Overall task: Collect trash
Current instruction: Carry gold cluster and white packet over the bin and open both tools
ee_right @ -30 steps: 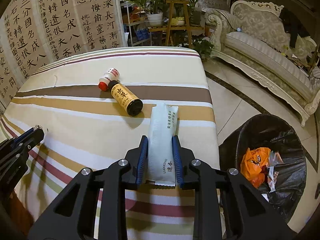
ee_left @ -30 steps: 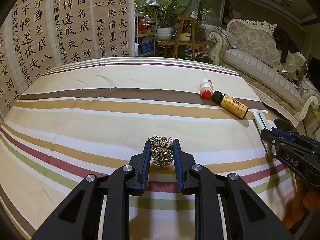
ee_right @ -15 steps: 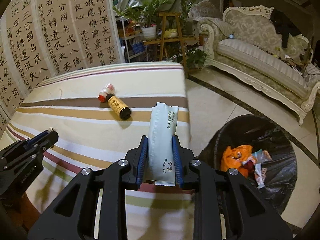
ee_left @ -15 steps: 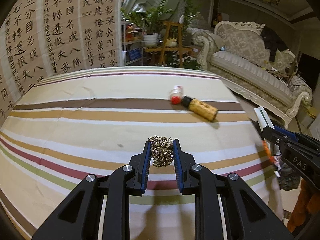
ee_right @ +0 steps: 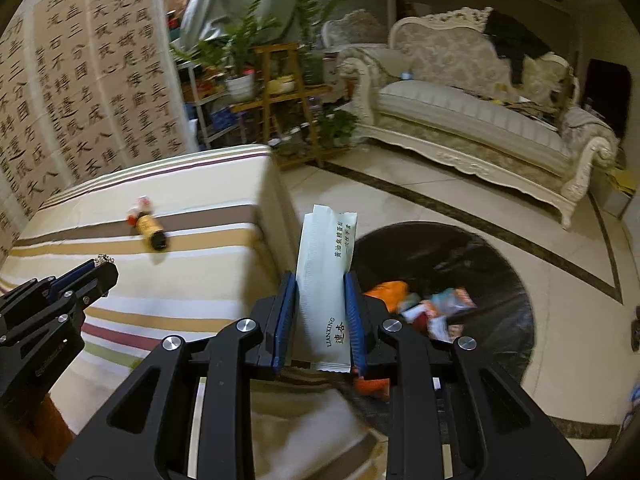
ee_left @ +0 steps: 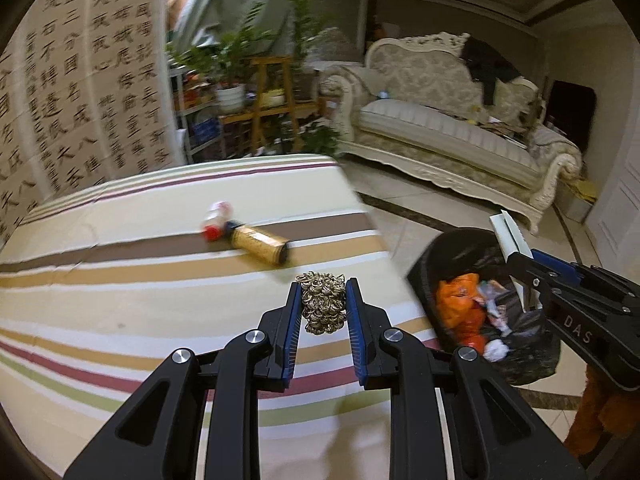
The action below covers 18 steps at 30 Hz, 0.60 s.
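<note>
Carrying trash binward: left gripper (ee_left: 323, 307) clamps a scrubber (ee_left: 322, 304), right gripper (ee_right: 320, 312) pinches a packet (ee_right: 325, 280) above the bin (ee_right: 500, 280).

The white packet (ee_right: 326, 280) carries the Latin word "LIANXING" printed lengthwise near its lower end, with two large Chinese characters beside it and a line of small yellow-green Chinese characters along its upper right edge, too small to read surely; the black body of the right gripper (ee_left: 516, 258) bears the white letters "DAS"; the calligraphy wall hanging (ee_left: 80, 92) is covered in columns of large black Chinese characters; the amber bottle (ee_left: 260, 242) on the desk has a label too blurred to read.
</note>
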Motion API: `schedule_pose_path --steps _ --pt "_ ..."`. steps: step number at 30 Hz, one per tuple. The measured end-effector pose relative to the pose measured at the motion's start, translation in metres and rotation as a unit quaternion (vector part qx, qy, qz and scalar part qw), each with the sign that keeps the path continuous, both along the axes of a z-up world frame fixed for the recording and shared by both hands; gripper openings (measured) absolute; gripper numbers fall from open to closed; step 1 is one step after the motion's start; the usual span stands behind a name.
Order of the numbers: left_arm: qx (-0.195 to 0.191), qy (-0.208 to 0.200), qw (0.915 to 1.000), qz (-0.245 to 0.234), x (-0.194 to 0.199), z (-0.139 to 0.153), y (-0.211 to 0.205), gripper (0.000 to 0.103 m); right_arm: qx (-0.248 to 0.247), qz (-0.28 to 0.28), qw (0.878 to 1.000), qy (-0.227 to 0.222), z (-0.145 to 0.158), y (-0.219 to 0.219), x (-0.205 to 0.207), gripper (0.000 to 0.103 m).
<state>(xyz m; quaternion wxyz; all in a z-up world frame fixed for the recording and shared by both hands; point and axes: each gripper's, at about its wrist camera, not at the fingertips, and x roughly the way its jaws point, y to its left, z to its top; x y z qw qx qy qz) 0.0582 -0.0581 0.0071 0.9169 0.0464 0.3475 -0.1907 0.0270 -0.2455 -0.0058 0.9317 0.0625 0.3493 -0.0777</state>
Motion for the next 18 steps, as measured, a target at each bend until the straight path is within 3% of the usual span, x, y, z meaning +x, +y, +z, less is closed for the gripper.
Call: schedule_pose_path --steps 18 --pt "0.022 -0.003 0.9957 -0.09 0.005 -0.017 -0.122 0.023 0.013 -0.099 0.995 0.008 -0.03 -0.099 -0.015 0.025"
